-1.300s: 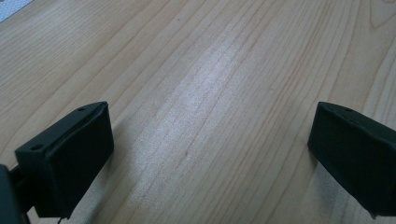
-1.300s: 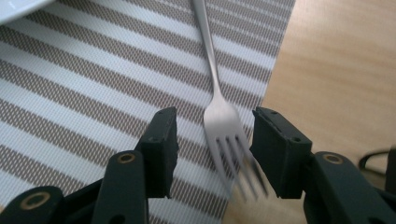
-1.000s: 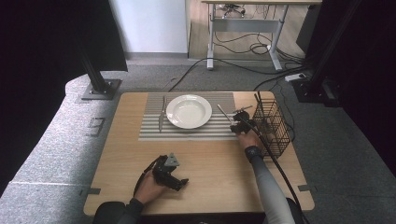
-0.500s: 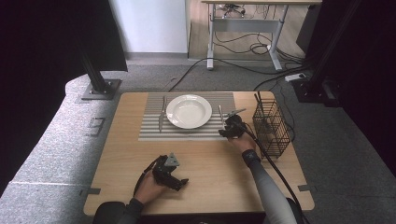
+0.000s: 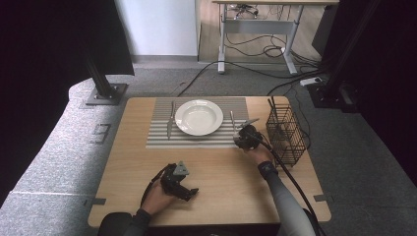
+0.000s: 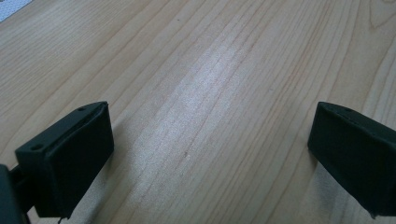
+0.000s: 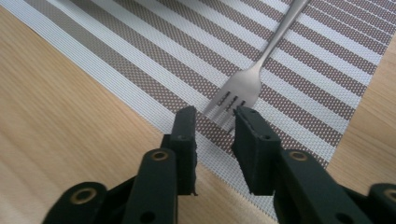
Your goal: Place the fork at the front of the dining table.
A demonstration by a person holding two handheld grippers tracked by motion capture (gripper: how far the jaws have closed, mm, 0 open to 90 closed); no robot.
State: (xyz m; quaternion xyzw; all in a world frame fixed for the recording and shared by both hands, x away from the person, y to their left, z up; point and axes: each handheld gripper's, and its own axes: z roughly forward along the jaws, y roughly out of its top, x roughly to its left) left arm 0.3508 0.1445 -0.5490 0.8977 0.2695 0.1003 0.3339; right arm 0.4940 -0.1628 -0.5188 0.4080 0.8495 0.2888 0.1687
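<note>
Wooden table point(image 5: 221, 177) bears all; nearest, the left gripper point(image 5: 184, 189) rests on bare wood, jaws spread wide; beyond it, the right gripper point(image 7: 215, 123) hovers at the striped placemat point(image 7: 154, 51), jaws narrowly parted, apparently released, fork point(image 7: 247, 79) tines just ahead; wire basket point(image 5: 286, 135) beside the placemat.

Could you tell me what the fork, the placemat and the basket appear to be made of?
Fork: apparently polished steel, silvery with bright glints. Placemat: probably woven vinyl or fabric, with visible mesh in brown and white stripes. Basket: seemingly black wire, an open grid.
</note>
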